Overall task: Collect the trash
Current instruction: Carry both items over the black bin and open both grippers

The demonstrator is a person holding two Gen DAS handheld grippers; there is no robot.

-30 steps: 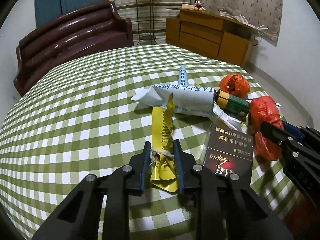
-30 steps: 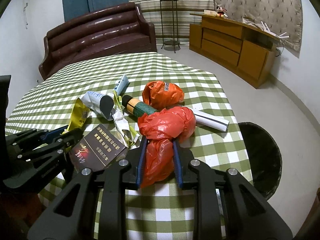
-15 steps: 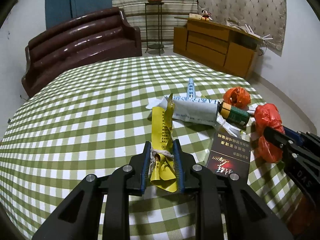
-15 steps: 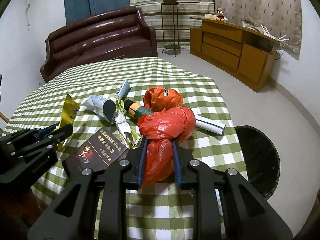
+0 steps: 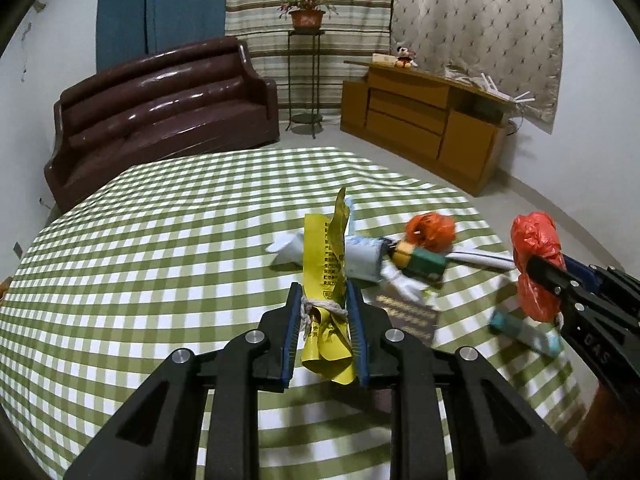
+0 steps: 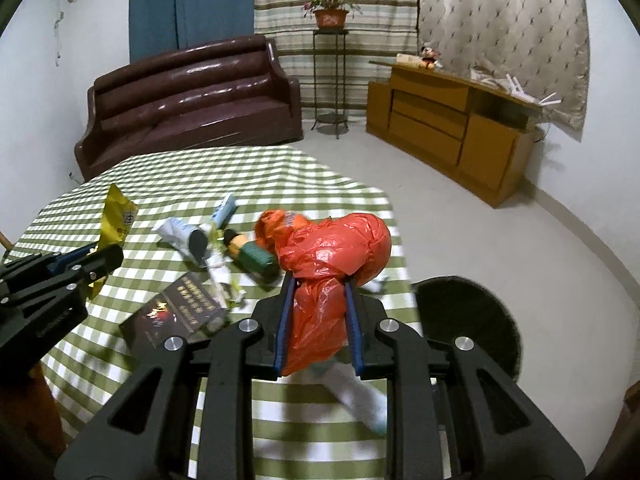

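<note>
Trash is in both grippers at once. Clamped between the blue-padded jaws of the left gripper (image 5: 323, 300) is a crumpled yellow printed wrapper tied with white string (image 5: 325, 280), standing upright above the green-and-white checked tablecloth (image 5: 160, 280). The right gripper (image 6: 318, 292) is clenched on the neck of a knotted red plastic bag (image 6: 340, 252), whose bulging top rises past its fingertips — clear of the cloth.

On the table lie a second crumpled orange-red bag (image 5: 430, 229), a green bottle with a yellow band (image 5: 420, 258), a pale blue-white paper pack (image 5: 360, 258), a dark maroon flat cigarette carton (image 6: 176, 312) and a white-and-teal tube (image 5: 526, 330), blurred. On the floor just past the table's right edge is a black round waste bin (image 6: 472, 316). A dark brown leather sofa (image 6: 192, 96) stands against the far wall.
</note>
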